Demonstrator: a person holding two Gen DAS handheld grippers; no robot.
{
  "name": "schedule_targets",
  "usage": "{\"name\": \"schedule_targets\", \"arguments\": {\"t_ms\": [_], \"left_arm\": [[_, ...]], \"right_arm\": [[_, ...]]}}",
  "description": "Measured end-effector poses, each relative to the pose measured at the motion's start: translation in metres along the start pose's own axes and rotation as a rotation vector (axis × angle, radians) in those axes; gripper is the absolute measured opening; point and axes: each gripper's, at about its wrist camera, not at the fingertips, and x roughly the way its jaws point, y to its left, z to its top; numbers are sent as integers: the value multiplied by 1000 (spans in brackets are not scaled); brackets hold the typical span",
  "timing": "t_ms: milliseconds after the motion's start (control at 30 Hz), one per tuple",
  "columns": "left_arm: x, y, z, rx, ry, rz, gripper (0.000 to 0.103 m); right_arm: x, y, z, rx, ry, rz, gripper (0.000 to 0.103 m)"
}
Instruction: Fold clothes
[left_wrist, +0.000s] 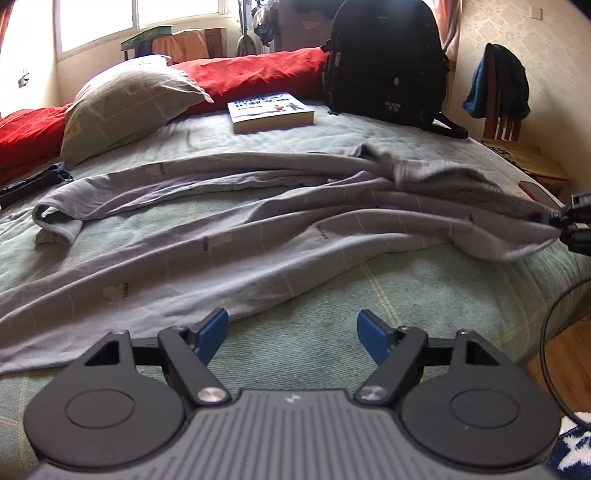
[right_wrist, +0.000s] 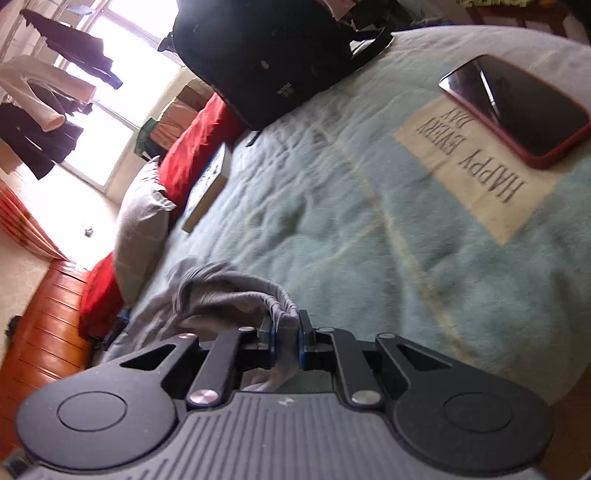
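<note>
Sunlit through a window behind it, one wide bed (left_wrist: 325, 291) under a pale green quilt fills both views, and one long grey garment (left_wrist: 229, 229) lies stretched and rumpled across it from the left side to the right edge. At that right edge the right gripper (right_wrist: 286, 341) has its two blue-padded fingers pressed together on a bunched, gathered end of the grey garment, the cloth pinched between the pads and lifted slightly off the quilt. The left gripper (left_wrist: 291, 332) hovers over bare quilt near the foot of the bed, its two blue fingers spread wide with nothing between them, just short of the garment's near hem. Toward the head of the bed lie one grey pillow (left_wrist: 125, 103) and one red duvet (left_wrist: 258, 74) along the far side, with one book (left_wrist: 271, 112) flat on the quilt and one black backpack (left_wrist: 384, 62) standing upright beside it. One phone in a red case (right_wrist: 517, 110) rests face-up on the quilt, partly on a cream patch printed with words
</note>
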Motion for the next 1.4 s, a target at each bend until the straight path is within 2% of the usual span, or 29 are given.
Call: {"name": "schedule_targets", "arguments": {"t_ms": [133, 200, 267, 367, 600, 667, 833, 967, 1100, 1267, 1333, 1400], "left_arm": [[-5, 2, -3, -4, -4, 6, 77], [-7, 6, -4, -19, 0, 20, 77], [-7, 9, -4, -29, 3, 30, 77], [-7, 11, -3, -31, 6, 30, 77], [-6, 7, 0, -9, 16, 41, 78], [-6, 8, 0, -8, 22, 53, 79], [-1, 13, 1, -16, 32, 63, 80], [7, 17, 3, -26, 49, 72, 80], [14, 18, 5, -13, 55, 71, 80], [22, 17, 10, -8, 50, 45, 81], [25, 16, 12, -5, 53, 38, 81], [29, 16, 11, -6, 64, 35, 81]], "right_arm": [[-3, 20, 3, -175, -45, -142, 30], [-12, 37, 8, -286, -103, -193, 44], [-18, 55, 15, -369, -150, -198, 55], [-8, 84, 22, -446, -134, -123, 63], [59, 152, 4, -593, 79, 131, 77], [80, 169, -5, -679, 84, 78, 78], [130, 192, -24, -919, 91, -154, 84], [158, 191, -26, -1020, 120, -254, 85], [166, 191, -10, -1093, 120, -320, 90], [174, 184, 40, -1090, 63, -405, 95], [182, 177, 61, -1068, 59, -416, 95], [194, 164, 86, -992, 69, -420, 95]]}}
